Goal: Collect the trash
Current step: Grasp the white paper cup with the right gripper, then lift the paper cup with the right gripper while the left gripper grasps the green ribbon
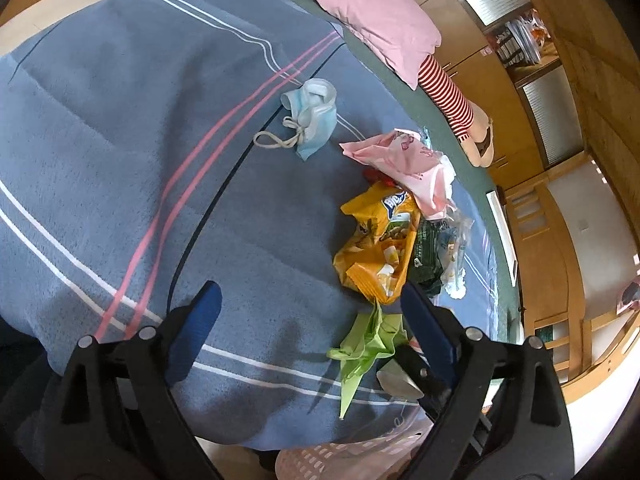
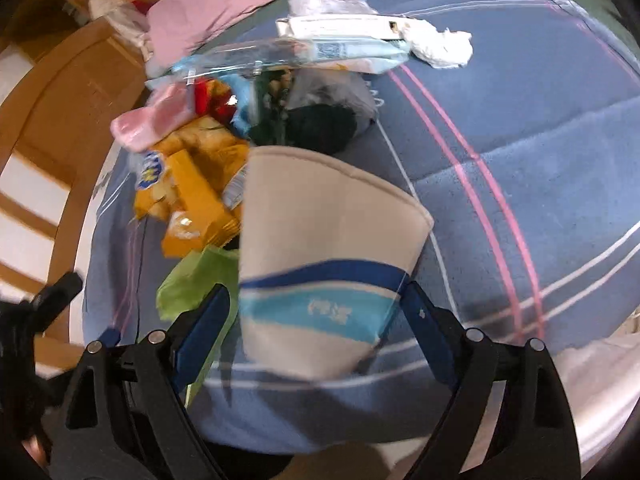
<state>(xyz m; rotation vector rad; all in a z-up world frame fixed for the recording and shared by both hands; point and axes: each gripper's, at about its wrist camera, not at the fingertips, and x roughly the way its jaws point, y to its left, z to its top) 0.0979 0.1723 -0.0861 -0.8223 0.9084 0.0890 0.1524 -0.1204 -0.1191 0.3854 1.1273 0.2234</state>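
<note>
Bed: blanket [image 1: 120,120] is covering it, with a pillow [image 1: 376,16] lying at its far edge.
Mask [image 1: 310,120]: lying apart on the blanket, left of the wrapper pile.
Snack bag [image 1: 376,248]: lying between the folded paper [image 1: 366,348] and the plastic bag [image 1: 404,160].

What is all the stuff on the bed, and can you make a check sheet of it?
Surface: bed with blue striped blanket.
Job's things: paper cup held by right gripper; face mask, pink plastic bag, yellow snack bag, green paper, dark green wrapper, white tissue lying on blanket.
Clutter: pink pillow; doll's striped leg.
Grippers: left gripper open, empty; right shut on the cup.
Cables: nothing seen.
Surroundings: wooden cabinets; pink basket below the bed edge.
</note>
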